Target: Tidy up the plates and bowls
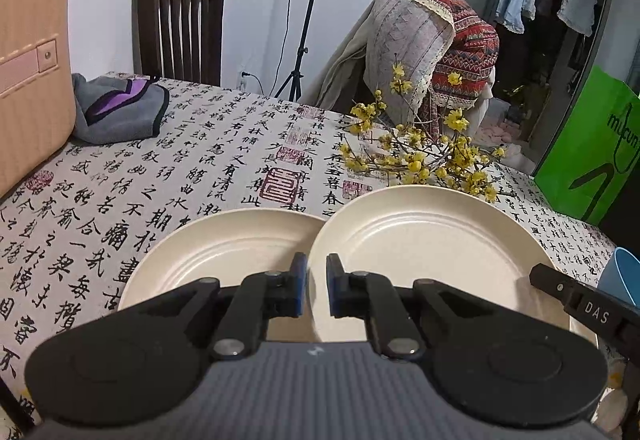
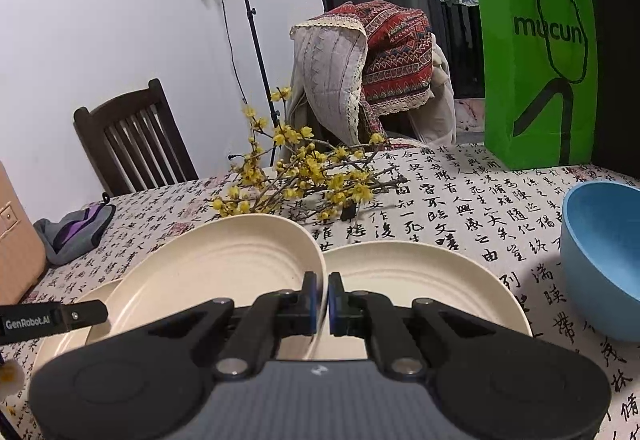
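Three cream plates lie in a row on the calligraphy tablecloth [image 1: 160,175]. The middle plate [image 1: 432,252] [image 2: 224,264] is tilted up and overlaps its neighbours. My left gripper [image 1: 317,288] is shut on its left rim. My right gripper [image 2: 322,300] is shut on its right rim. The left plate [image 1: 224,256] [image 2: 76,328] lies flat, partly under the middle one. Flat on the cloth to the right lies the third plate [image 2: 420,280]. A blue bowl [image 2: 600,260] [image 1: 620,276] stands further right.
Yellow flowering branches [image 2: 304,175] lie just behind the plates. A pink suitcase [image 1: 28,59] and a grey-purple cloth [image 1: 120,107] sit at the left. At the back right stands a green paper bag [image 2: 536,71]. Chairs and a light stand [image 2: 248,23] are beyond the table.
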`<state>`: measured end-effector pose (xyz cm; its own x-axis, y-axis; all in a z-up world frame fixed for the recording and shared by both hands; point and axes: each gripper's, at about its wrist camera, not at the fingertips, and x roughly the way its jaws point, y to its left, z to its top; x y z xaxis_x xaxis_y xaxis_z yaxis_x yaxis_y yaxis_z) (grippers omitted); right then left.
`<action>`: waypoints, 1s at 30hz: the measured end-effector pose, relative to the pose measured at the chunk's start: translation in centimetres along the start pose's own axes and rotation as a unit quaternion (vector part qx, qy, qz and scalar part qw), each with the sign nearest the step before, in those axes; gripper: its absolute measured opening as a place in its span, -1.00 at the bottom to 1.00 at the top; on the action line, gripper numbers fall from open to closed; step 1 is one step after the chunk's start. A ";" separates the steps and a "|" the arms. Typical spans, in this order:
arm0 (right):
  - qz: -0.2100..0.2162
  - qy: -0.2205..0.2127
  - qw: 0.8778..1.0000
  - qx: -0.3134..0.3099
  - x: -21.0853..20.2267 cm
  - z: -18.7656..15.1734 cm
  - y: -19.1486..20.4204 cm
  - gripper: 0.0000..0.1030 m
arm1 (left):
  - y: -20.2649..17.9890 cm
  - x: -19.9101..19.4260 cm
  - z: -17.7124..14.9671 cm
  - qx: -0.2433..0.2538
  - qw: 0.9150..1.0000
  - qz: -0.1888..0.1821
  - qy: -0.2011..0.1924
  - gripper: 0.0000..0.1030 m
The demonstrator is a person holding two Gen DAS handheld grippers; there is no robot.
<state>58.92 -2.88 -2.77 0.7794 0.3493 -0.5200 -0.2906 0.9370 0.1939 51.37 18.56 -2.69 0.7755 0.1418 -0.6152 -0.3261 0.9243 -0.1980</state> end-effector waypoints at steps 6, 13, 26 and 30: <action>0.017 -0.003 1.000 -0.014 -0.9 -0.3 1.3 -0.92 | -1.1 -1.6 -0.1 0.008 1.000 -0.028 -0.010 -0.81; 0.011 0.004 1.000 0.005 -0.4 -0.3 0.5 -0.92 | -0.1 -1.8 0.5 -0.015 1.000 -0.021 -0.010 -0.81; 0.011 0.012 1.000 0.015 0.2 -0.4 0.1 -0.91 | 2.4 0.4 0.9 -0.034 0.999 0.015 0.037 -0.13; 0.010 0.014 1.000 0.017 0.3 -0.5 0.0 -0.91 | 2.2 1.1 0.5 -0.039 0.998 -0.010 0.056 -0.73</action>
<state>58.87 -2.73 -3.37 0.7579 0.3689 -0.5380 -0.2871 0.9292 0.2327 51.79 20.90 -3.48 0.7180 0.0782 -0.6916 -0.3550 0.8959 -0.2672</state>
